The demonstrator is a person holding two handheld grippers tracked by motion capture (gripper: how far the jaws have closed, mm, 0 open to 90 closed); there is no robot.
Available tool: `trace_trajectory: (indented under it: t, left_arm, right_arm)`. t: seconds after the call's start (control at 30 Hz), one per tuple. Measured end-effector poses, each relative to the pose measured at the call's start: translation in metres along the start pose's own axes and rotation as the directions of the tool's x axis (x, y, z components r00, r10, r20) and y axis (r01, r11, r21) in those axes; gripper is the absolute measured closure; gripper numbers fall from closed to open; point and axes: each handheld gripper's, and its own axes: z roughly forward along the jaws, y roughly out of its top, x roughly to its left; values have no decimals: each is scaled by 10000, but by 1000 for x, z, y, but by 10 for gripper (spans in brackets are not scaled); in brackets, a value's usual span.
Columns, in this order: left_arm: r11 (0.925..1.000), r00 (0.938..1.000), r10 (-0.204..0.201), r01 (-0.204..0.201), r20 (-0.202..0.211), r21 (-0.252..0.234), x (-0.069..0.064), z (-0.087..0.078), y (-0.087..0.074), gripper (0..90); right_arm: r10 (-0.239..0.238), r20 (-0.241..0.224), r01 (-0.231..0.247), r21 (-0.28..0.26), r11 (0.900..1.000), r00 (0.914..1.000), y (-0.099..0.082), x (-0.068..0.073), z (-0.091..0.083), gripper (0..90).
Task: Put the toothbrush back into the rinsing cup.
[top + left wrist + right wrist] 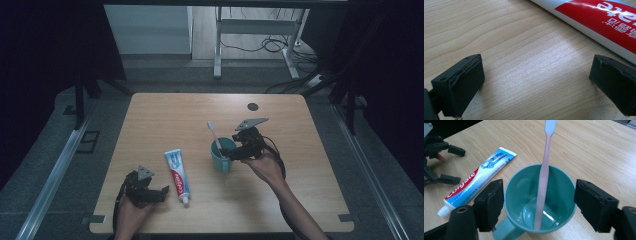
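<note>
A teal mug [221, 159] [524, 195] stands on the wooden table [285, 120] with a pink toothbrush [214, 134] [543, 185] upright in it, head up. My right gripper [227, 153] [540, 195] is shut on the mug, one pad against each side of its rim, and the handle points towards the camera. A red, white and blue toothpaste tube [178, 176] [477, 176] [599, 18] lies flat to the mug's left. Just left of the tube's cap end rests my left gripper [164, 194] [536, 70] [454, 165], open over bare wood.
A dark round spot [253, 106] marks the table's far right part. Beyond the table are a white desk frame [218, 45] and loose cables [272, 44] on the floor. Metal rails [55, 170] run along both sides.
</note>
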Motion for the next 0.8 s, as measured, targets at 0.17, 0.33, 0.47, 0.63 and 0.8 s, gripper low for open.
trace_trajectory:
  t: [0.17, 0.33, 0.47, 0.63, 0.8]
  left_arm:
    - [10000, 10000, -1, 1, -8, -4, 0, 0, 0, 0]
    - [10000, 10000, 2, -2, -9, -1, 0, 0, 0, 0]
    - [10000, 10000, 1, -1, 1, 2, 0, 0, 0, 0]
    - [10000, 10000, -24, 24, -1, 0, 0, 0, 0, 0]
    - [10000, 10000, -58, 58, -4, -1, 0, 0, 0, 0]
  right_arm:
    - [-96, 73, 96, -1, 10000, 9999, -7, -1, -5, 147]
    - [-241, 232, 241, 0, 9997, 9994, -14, -4, -11, 96]
    - [-291, 330, 290, 36, 9996, 9990, -20, -5, -15, 38]
    - [-317, 419, 312, 122, 9994, 9986, -28, -8, -19, 0]
    - [-408, 535, 409, -8, 9992, 9977, -36, -9, -22, 0]
